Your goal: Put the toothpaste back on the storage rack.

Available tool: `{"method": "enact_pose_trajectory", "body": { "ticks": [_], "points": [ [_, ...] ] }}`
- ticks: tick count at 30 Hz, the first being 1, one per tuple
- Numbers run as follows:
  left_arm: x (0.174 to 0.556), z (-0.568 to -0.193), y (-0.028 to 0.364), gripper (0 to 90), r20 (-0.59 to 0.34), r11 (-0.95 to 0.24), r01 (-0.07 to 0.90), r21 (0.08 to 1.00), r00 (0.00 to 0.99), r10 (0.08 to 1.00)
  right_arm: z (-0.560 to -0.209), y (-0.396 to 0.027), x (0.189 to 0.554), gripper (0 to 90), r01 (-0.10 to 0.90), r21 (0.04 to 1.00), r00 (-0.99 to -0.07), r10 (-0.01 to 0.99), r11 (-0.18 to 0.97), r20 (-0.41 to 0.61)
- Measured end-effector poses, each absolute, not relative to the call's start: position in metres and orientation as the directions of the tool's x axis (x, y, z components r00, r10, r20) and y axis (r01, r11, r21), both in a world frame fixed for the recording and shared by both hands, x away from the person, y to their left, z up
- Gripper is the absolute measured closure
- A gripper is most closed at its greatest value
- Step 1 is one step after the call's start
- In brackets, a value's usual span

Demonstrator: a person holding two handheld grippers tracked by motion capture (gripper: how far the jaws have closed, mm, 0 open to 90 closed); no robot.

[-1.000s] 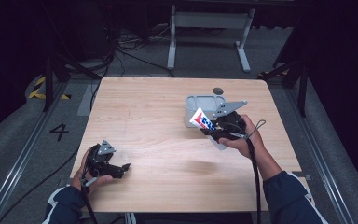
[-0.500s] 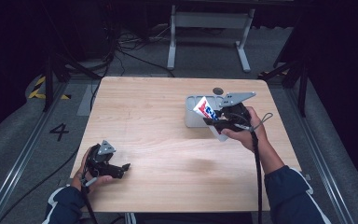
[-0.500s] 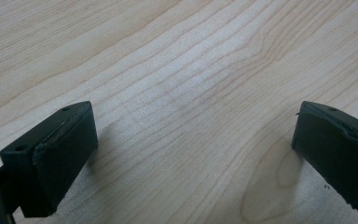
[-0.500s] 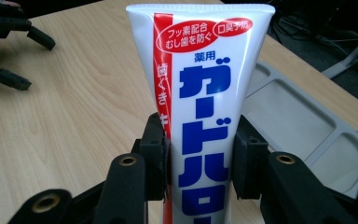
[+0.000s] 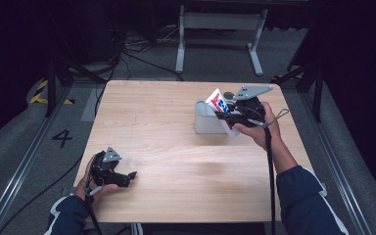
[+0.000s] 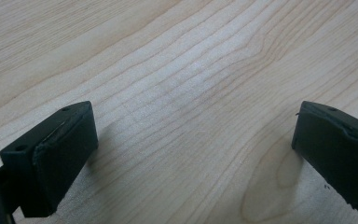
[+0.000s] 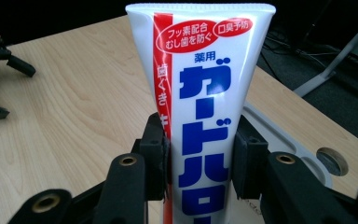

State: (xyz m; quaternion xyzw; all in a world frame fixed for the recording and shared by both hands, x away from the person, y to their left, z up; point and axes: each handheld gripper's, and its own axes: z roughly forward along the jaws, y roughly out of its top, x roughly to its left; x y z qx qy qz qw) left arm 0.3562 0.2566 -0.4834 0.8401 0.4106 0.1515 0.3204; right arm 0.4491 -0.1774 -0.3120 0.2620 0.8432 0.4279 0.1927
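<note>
Between the jaws of the right tool (image 7: 198,158) sits a white toothpaste tube (image 7: 200,88) with a red stripe and blue Japanese lettering, pinched on both flat sides, its crimped end pointing away from the hand. From the high view, the right tool (image 5: 225,113) holds the toothpaste tube (image 5: 218,101) tilted over a pale grey rectangular bin (image 5: 206,120) that stands on the far right part of the surface; the tube's lower end is hidden behind the tool, so whether it touches the bin cannot be told. A black cable (image 5: 270,161) trails from this tool down along the person's forearm.

Well apart, at the near left corner, the left tool (image 5: 127,177) rests low on the surface (image 5: 166,147), jaws spread wide with nothing between them; its own view shows only bare wood grain (image 6: 191,93) in the gap.

Light, finely grained wood makes up the surface. Around it lies grey carpeted floor (image 5: 24,147) with a number 4 (image 5: 61,138) marked on it, yellow-black hazard tape (image 5: 41,93), loose cables (image 5: 137,49), and a grey metal stand (image 5: 218,22) beyond the far edge. Past that the room is dark.
</note>
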Motion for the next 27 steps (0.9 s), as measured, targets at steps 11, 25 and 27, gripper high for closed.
{"method": "enact_pose_trajectory", "body": {
  "ticks": [11, 25, 27],
  "points": [
    [0.356, -0.484, 0.256, 0.5, -0.011, -0.455, 0.594, 0.663, 0.616, 0.788, -0.303, -0.173, 0.463, 63.9, 0.259, 0.847, -0.779, 0.619, 0.465, -0.102],
    [0.356, -0.483, 0.257, 0.6, -0.009, -0.459, 0.595, 0.660, 0.618, 0.786, -0.296, -0.163, 0.487, 63.9, 0.232, 0.863, -0.772, 0.625, 0.448, -0.117],
    [0.356, -0.483, 0.257, 0.5, -0.009, -0.459, 0.594, 0.660, 0.618, 0.786, -0.296, -0.163, 0.488, 63.8, 0.232, 0.867, -0.771, 0.627, 0.440, -0.112]
  ]
}}
